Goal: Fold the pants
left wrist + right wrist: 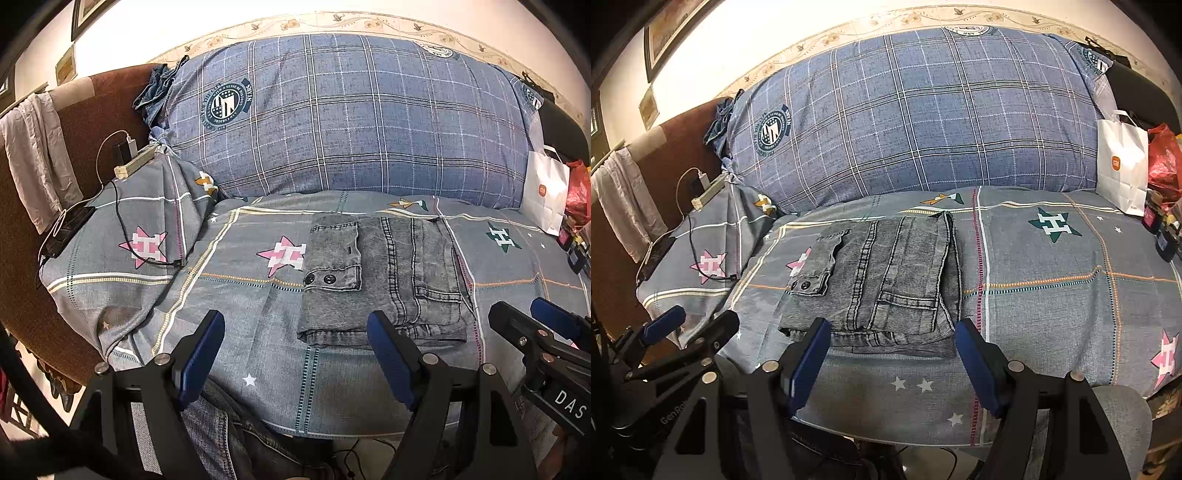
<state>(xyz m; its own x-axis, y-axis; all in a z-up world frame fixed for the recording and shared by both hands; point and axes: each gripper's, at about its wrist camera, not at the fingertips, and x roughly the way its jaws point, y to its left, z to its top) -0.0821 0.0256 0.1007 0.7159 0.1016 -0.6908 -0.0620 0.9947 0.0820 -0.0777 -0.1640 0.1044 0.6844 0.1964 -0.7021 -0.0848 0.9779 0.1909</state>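
The pants [882, 280] lie folded into a compact stack at frame centre on the bed [1052, 295], so the folding looks done. The left gripper [295, 362] and right gripper [894, 365] hang just short of them, jaws wide, holding nothing.

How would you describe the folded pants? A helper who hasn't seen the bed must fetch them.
Find the big blue plaid pillow against the wall. On the grey star-print bedsheet before it lies a folded bundle, the grey jeans. Only it is washed denim with stitched seams and two dark snaps.
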